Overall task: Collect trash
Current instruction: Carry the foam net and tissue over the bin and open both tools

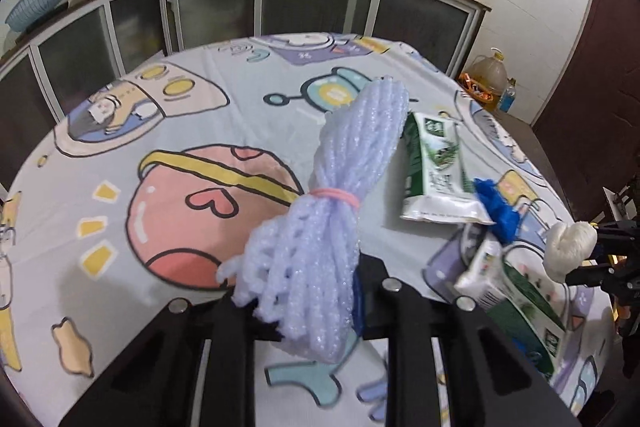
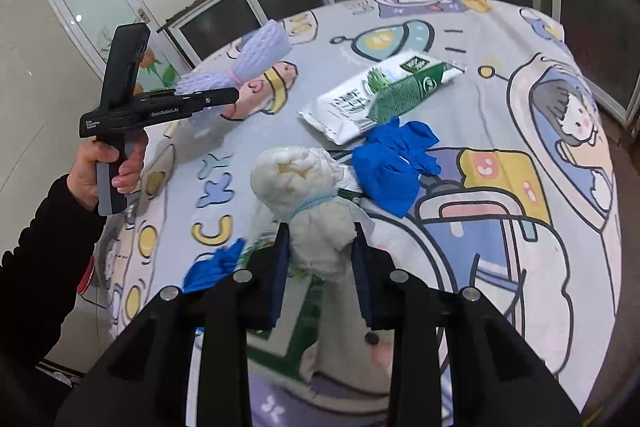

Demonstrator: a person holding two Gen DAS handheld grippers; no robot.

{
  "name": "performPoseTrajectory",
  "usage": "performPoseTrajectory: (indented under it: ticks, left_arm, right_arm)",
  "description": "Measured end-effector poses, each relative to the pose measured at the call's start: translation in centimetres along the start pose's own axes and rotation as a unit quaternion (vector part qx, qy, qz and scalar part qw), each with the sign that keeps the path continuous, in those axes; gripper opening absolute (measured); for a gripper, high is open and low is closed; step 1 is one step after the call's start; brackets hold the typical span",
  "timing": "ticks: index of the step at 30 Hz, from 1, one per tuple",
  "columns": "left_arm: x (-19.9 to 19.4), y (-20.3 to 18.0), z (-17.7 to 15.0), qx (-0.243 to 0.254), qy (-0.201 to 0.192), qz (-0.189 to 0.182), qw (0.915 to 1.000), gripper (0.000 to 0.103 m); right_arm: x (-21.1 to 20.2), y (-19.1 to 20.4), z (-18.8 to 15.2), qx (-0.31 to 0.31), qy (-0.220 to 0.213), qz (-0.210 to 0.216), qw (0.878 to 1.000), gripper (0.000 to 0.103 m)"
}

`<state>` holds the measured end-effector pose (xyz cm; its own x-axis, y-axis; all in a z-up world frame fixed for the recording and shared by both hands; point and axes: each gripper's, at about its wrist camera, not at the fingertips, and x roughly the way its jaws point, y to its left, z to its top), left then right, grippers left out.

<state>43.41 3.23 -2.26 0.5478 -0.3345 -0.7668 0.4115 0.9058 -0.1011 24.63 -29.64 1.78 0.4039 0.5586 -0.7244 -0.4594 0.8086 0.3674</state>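
Hand-held gripper (image 2: 320, 251) around white bundle (image 2: 304, 187)

My right gripper (image 2: 322, 247) has its jaws closed on a white wad (image 2: 308, 195) tied with a blue band, held above the bench (image 2: 500, 39). At one o'clock lies a blue glove (image 2: 396, 159), beyond it a green-white packet (image 2: 380, 95). At ten o'clock my left gripper (image 2: 224, 95) grips a foam net (image 2: 256, 55).
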Motion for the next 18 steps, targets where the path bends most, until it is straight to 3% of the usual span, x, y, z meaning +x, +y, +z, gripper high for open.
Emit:
performPoseTrajectory:
  ticks: [9,18]
  left_arm:
    - [-5.3,-1.9,-3.2,-0.004,-0.021,-0.008,0.9997,0.021]
    - [-8.1,-4.4,-6.8,-0.009,-0.025,-0.023,0.9994,0.021]
  right_arm:
    - [-4.1,1.1,-2.1,0.009,-0.025,-0.001,1.000,0.029]
    - [-7.9,0.9,-5.5,0.028,-0.045,-0.007,0.999,0.029]
